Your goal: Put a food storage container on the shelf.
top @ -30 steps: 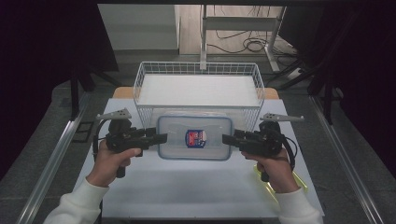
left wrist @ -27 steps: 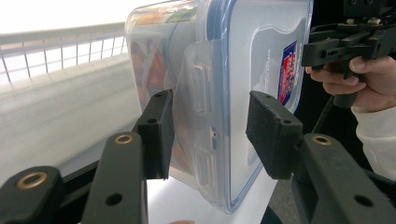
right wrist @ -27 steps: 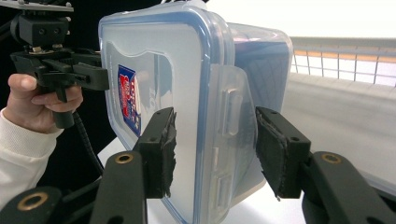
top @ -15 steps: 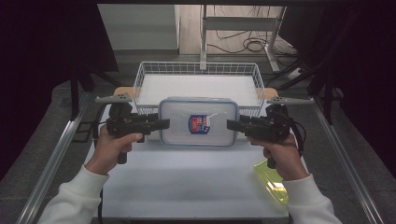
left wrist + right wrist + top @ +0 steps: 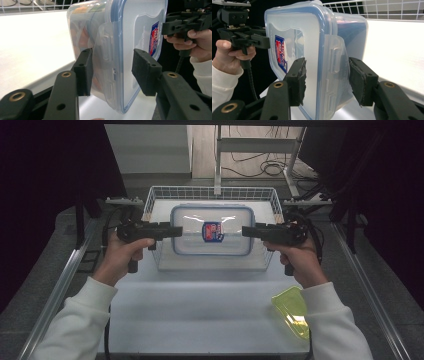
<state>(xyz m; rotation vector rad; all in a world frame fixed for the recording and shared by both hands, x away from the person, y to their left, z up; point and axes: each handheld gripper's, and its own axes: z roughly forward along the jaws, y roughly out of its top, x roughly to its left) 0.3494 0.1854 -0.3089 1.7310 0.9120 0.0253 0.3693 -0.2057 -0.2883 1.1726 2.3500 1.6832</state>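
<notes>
**Lidded container carried over the wire basket by two grippers**

Since the earlier frames, both grippers and the container between them had risen and moved away from the person, from the near bench surface to a position over the wire basket. At this moment the clear plastic food container [image 5: 212, 230], with a blue-rimmed lid and a red-and-blue label on top, hung level above the white wire basket [image 5: 272, 200], clear of the white bench [image 5: 200, 310]. The left gripper [image 5: 176, 230] clamped the container's left end and the right gripper [image 5: 248, 231] clamped its right end; each was held in a hand with a white sleeve. In the left gripper view, that gripper's own two black jaws straddled the side latch flap of the container [image 5: 117, 50], one pad against the tub wall below the lid and the other against the lid face. The right gripper view showed the same arrangement at the opposite end of the container [image 5: 312, 55], with the padded jaws pressing on lid and tub either side of the latch. Something orange showed dimly through the tub wall; what it was could not be told. A translucent yellow-green plastic piece [image 5: 291, 311] lay on the bench near its right front corner, beside the person's right sleeve.
</notes>
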